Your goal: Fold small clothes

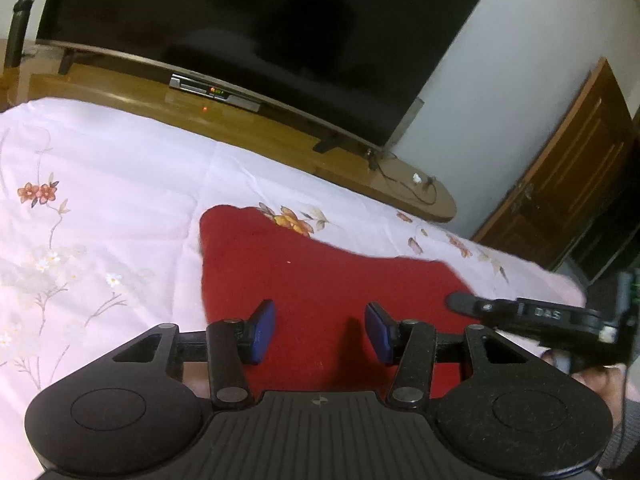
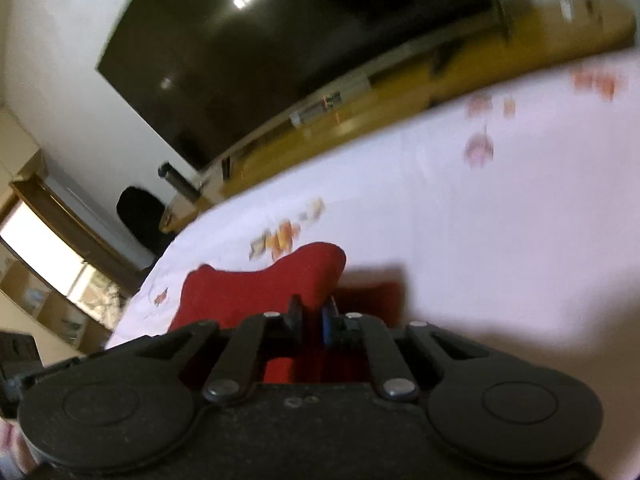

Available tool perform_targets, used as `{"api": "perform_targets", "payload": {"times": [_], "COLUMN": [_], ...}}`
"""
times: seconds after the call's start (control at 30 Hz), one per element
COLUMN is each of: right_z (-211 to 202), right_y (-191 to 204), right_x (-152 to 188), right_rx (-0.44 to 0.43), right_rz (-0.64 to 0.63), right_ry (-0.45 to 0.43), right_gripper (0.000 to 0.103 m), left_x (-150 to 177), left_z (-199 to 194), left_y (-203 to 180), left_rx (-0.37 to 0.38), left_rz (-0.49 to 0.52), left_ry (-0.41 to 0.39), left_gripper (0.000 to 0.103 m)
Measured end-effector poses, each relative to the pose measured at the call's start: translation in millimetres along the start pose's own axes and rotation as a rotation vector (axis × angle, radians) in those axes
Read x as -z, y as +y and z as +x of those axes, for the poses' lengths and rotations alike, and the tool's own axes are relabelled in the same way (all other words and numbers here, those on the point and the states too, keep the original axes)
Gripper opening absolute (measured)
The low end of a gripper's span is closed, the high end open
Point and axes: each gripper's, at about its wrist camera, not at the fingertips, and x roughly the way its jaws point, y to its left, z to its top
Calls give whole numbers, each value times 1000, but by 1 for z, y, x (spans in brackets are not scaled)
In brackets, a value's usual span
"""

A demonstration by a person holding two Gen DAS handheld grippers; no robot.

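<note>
The small red knitted garment [image 1: 320, 280] lies on the white floral bedsheet [image 1: 100, 208], one edge pinched and lifted by our right gripper [image 2: 312, 320], jaws closed on the cloth. Our left gripper [image 1: 320, 328] hovers over it, jaws wide and empty. We judge the fold barely begun. The fabric looks soft, fuzzy and limp.
</note>
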Motion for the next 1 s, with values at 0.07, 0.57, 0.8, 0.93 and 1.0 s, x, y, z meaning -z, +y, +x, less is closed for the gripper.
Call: {"api": "perform_targets", "payload": {"times": [0.07,0.57,0.8,0.93,1.0], "right_z": [-8,-50,-94,-104,-98], "right_y": [13,38,68,34,22], "right_x": [8,24,82,99,106], "right_rx": [54,128,126,77,33], "right_rz": [-96,-246,-357,-87,-4], "right_ry": [-42,-29,46,102,131], "right_gripper": [8,33,47,41,37], "left_x": [3,42,103,121,126], "left_z": [5,-67,-99,-100,-99], "left_y": [-5,-44,-36,-30,-30], "left_rx": [-44,-99,-138,-163,-164], "left_rz": [37,153,61,13,-8], "left_ry": [20,-97,-64,-52,-57], "left_gripper": [50,51,51,51,51]}}
